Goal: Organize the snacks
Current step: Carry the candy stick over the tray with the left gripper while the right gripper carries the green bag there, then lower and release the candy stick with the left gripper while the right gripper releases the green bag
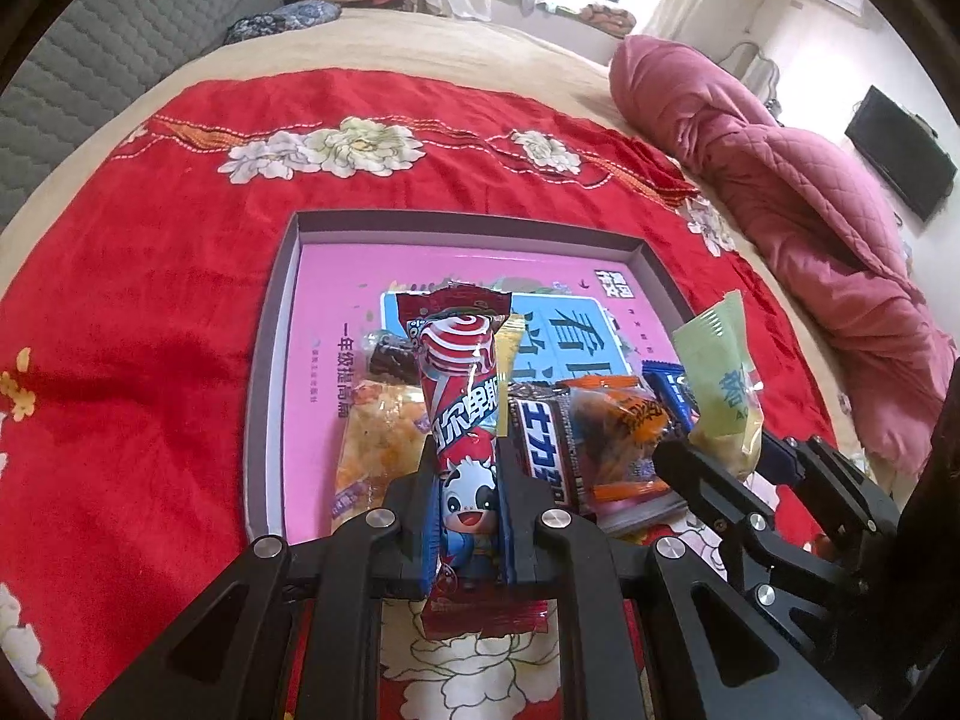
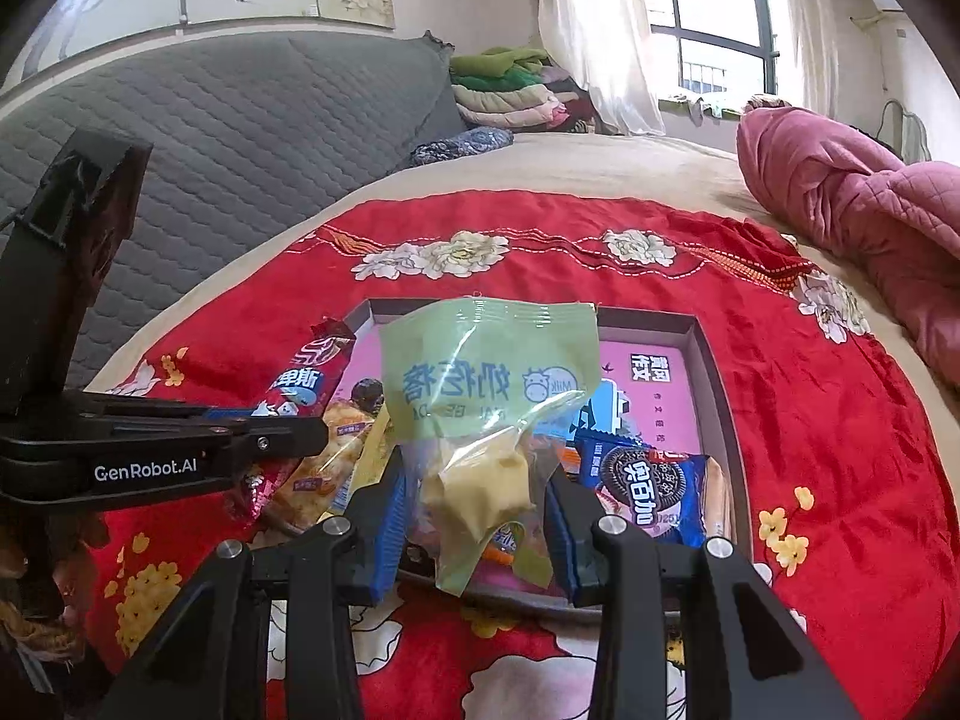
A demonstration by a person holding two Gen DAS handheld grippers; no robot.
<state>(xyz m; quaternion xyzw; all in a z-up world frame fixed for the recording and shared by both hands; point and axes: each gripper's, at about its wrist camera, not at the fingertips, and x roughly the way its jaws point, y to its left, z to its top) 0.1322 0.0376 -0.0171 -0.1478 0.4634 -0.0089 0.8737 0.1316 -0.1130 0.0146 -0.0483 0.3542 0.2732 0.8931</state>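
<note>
Two snack packets held over a shallow box on a bed.

The left gripper (image 1: pixel 465 480) clamps a red lollipop-print candy packet (image 1: pixel 459 384); the right gripper (image 2: pixel 474 516) pinches a pale green milk-snack pouch (image 2: pixel 480 396). Both hang above the box (image 1: pixel 273 360), where Oreo (image 2: pixel 657 483) and other packets lie on a pink book. Placing looks underway; next each packet likely needs lowering and releasing.

The red cloth (image 1: pixel 150 300) carries white and yellow flowers. On it sits a grey-rimmed tray (image 1: pixel 267 372) with a pink floor. Beside the cloth lies a quilted pink blanket (image 1: pixel 810 228); behind it, a grey quilted headboard (image 2: pixel 240 120).
</note>
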